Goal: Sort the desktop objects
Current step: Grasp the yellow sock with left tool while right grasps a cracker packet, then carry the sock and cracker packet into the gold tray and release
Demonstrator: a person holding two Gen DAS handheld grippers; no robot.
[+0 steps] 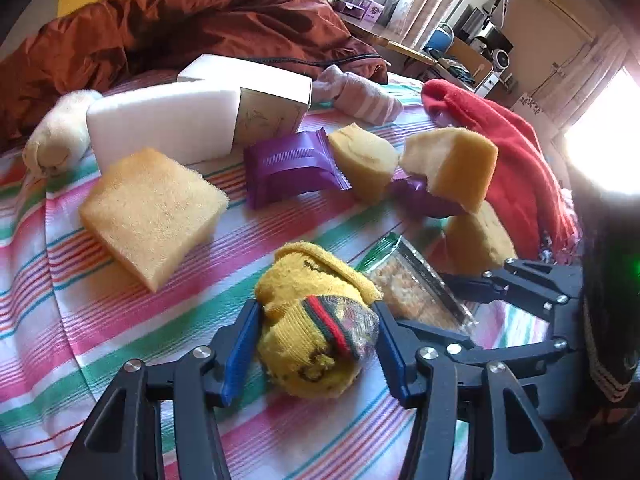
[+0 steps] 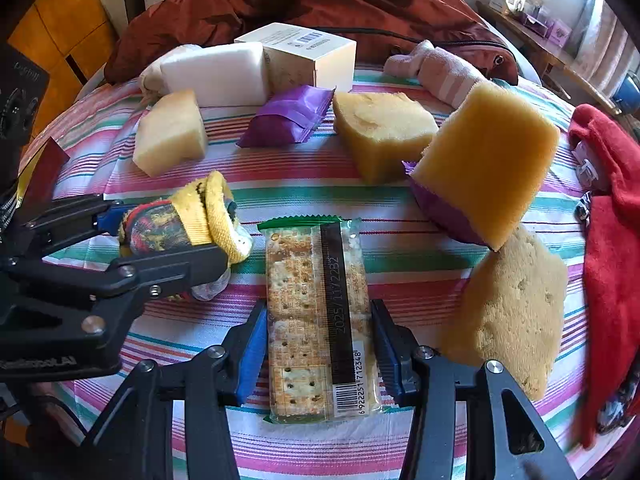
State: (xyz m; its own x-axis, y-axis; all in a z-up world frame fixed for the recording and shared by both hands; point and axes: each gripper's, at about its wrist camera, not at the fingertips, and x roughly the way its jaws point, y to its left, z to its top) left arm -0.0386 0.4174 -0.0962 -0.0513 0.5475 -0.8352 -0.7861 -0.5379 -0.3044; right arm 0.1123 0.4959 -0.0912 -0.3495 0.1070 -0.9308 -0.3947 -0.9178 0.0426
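Nearest, the right gripper (image 2: 320, 354) straddles the cracker packet (image 2: 318, 312) lying flat on the striped counter (image 2: 400, 272); its jaws touch the packet's long sides, holding it. Judged light, slick in its film, brittle inside: hold it at mid-length with little force. To its left, the left gripper (image 1: 316, 344) has the rolled yellow sock (image 1: 316, 340) between narrowed jaws, pads at its flanks; firm pressure cannot be confirmed. The sock looks soft and compressible: take it across the thickest roll. Farther off lie yellow sponges (image 2: 384, 136).
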